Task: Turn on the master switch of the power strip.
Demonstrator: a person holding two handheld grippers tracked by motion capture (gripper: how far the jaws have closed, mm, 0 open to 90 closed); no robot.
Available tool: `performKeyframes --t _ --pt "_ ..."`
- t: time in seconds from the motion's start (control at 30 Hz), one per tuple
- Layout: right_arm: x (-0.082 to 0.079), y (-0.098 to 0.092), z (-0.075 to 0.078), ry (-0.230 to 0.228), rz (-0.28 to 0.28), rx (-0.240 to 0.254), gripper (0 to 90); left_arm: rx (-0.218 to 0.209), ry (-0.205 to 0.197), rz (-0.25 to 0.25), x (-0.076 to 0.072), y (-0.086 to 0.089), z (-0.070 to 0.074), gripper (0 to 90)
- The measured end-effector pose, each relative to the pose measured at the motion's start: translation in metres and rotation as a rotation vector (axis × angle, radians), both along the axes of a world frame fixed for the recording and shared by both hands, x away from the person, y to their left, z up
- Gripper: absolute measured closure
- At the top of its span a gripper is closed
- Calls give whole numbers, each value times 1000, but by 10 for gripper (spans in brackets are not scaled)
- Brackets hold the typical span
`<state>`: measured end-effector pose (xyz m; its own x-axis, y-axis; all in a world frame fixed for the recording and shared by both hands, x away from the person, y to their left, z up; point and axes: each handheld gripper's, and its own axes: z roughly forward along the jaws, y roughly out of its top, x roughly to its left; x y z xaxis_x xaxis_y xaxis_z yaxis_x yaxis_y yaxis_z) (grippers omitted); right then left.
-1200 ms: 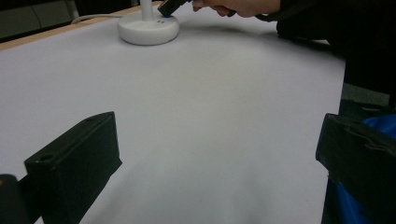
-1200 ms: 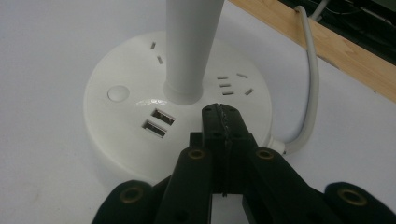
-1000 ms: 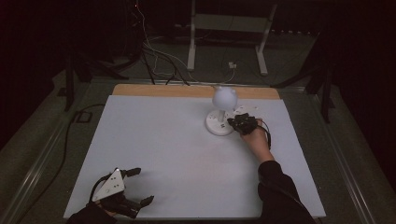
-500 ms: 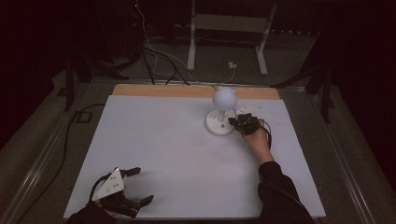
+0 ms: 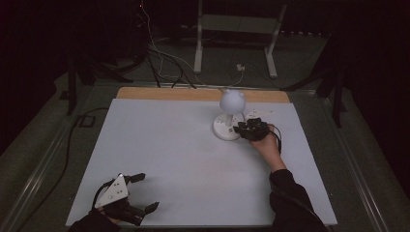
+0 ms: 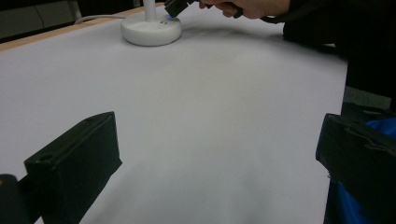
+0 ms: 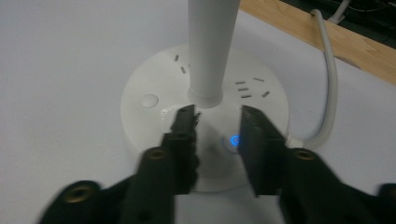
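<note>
At table's 1 o'clock, white lamp (image 5: 228, 123) base under right gripper (image 7: 217, 128); jaws slightly parted, empty, straddling lit blue button (image 7: 232, 140). Left gripper (image 5: 130, 195) at 7 o'clock, jaws wide, empty. Risk: jaw hits stem or misses button, nudging base.

from my right gripper (image 7: 217, 123) camera the lamp's stem (image 7: 208, 46) runs off the top edge, so its head is cut away, and the jaw on the right covers part of the glowing blue button (image 7: 233, 140) on the base (image 7: 154, 88). the small marks (image 7: 247, 88) moulded into that base are too blurred to read. my left gripper (image 6: 219, 154) camera loses the far jaw at the right edge.
</note>
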<state>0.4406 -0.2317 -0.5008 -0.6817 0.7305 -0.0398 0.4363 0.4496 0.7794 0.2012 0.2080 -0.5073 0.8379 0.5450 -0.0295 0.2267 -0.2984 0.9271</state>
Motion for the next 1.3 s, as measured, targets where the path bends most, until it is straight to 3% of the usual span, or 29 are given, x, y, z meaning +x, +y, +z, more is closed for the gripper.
performKeyframes --t 0.23,0.3,0.53,0.63,0.7,0.83,1.03,1.3 --pt "-2 -2 2 16 0 26 404 0 0 0 0 0 0 2" --pt "-3 -2 2 18 -1 12 346 1 1 0 0 0 0 2" --pt "-2 -2 2 67 -28 9 7 1 1 -1 0 0 0 2" --pt "-2 -4 3 88 0 37 0 0 2 -1 0 0 0 2" --pt "-3 -4 4 90 1 29 0 1 3 -1 0 0 0 2" --pt "-6 -5 10 97 11 73 0 1 2 -2 0 0 0 2" --pt "-14 -5 21 81 20 74 0 2 1 0 0 0 0 2" --pt "-29 -3 28 91 51 112 0 4 -3 3 0 0 0 2"
